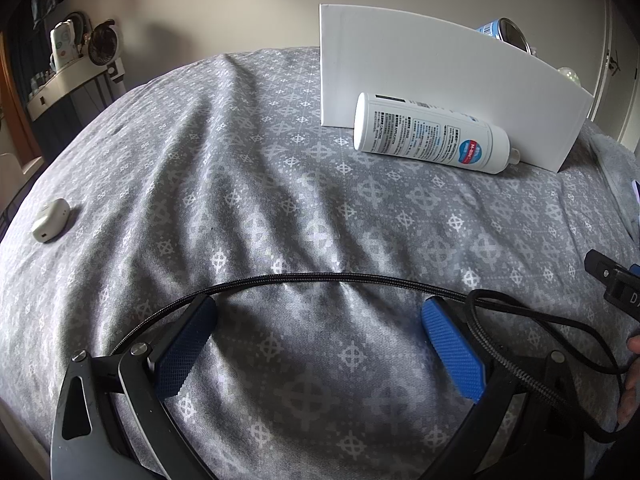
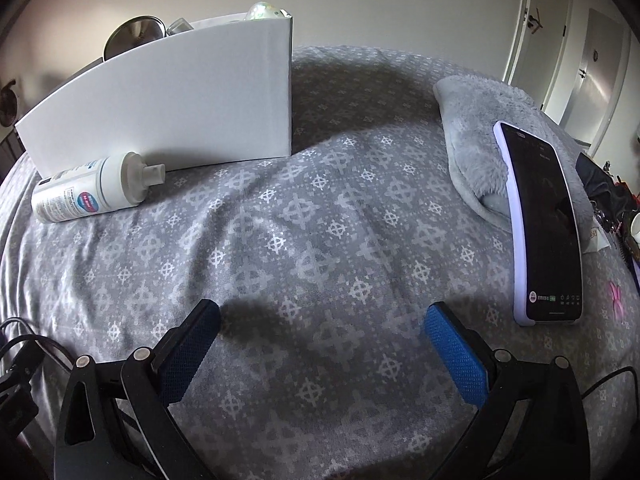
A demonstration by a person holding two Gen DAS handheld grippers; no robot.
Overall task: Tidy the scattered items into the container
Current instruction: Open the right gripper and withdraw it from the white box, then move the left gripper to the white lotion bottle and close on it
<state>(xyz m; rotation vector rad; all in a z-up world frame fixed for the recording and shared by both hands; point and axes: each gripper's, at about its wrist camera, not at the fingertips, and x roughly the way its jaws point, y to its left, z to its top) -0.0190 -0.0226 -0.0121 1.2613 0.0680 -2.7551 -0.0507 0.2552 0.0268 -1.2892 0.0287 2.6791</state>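
I'm looking over a bed (image 2: pixel 320 208) with a grey patterned cover, creased across the middle. Nothing is moving that I can tell.

The white container (image 2: pixel 168 100) is standing upright at the far side of the bed, left of centre in the right wrist view, right of centre in the left wrist view (image 1: pixel 448 80). Things are already poking above its rim: a tin with a metal end (image 1: pixel 508 34) and a rounded clear object (image 2: pixel 262 10); I can't tell what else.

A grey fluffy cloth (image 2: pixel 468 128) is lying right of the container, well apart from it. A phone (image 2: pixel 546 224) in a pale case is sitting screen-up, partly on that cloth, partly on the cover.

The white bottle (image 1: pixel 428 134) is lying on its side on the cover, just in front of the container wall, nozzle end touching or nearly touching it; can't tell which. Also seen from the right (image 2: pixel 92 190).

The left gripper (image 1: pixel 320 320) is hovering low over the cover, jaws wide apart, nothing between them. A black braided cable (image 1: pixel 320 278) is arcing across just ahead of the blue pads (image 1: pixel 452 344). The right gripper (image 2: pixel 322 324) is doing the same: jaws spread, empty, well short of the bottle.

A small white case (image 1: pixel 50 220) is lying alone at the far left of the bed, well apart from everything else.
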